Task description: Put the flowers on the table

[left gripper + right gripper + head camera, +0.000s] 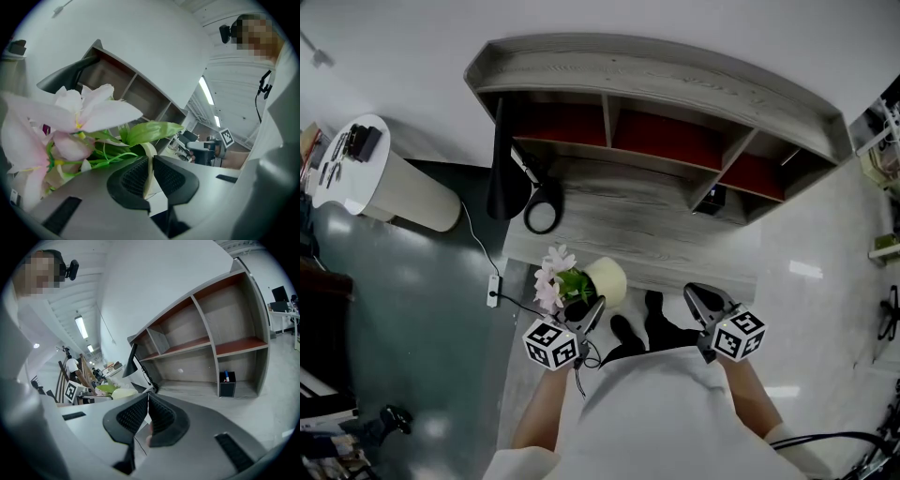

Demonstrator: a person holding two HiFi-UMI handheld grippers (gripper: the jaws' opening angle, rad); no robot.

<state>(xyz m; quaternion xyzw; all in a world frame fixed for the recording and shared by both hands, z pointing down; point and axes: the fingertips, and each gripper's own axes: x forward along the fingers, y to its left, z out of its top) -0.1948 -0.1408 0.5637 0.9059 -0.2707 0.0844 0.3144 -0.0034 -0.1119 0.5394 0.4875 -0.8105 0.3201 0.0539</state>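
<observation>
Flowers (555, 277) with pale pink blooms and green leaves sit in a cream pot (609, 279). The pot is held in the air at the near edge of the table (628, 225), roughly over the boundary between tabletop and floor. It appears tilted, with the blooms leaning left and the pot body to the right, so its long axis runs roughly left to right.

The left gripper (591, 314) carries the load. In the left gripper view its 2 fingers (133, 178) are clamped on the thin cream rim of the pot (147, 166), and the blooms (70, 119) spread up and to the left beyond them.

The right gripper (705, 300) hangs to the right, clear of the pot. Its fingers (161, 418) are pressed together with nothing between them.

Bare grey tabletop lies directly beyond the pot on the far side. A black lamp (502, 178) stands at far left and a shelf unit (675, 94) at the back.

Assessment: the flowers are in hand but not yet set down. The coming move is a short carry away from the person, then righting the pot so its base meets the surface. The rim-only grip leaves a risk of the pot swinging.
</observation>
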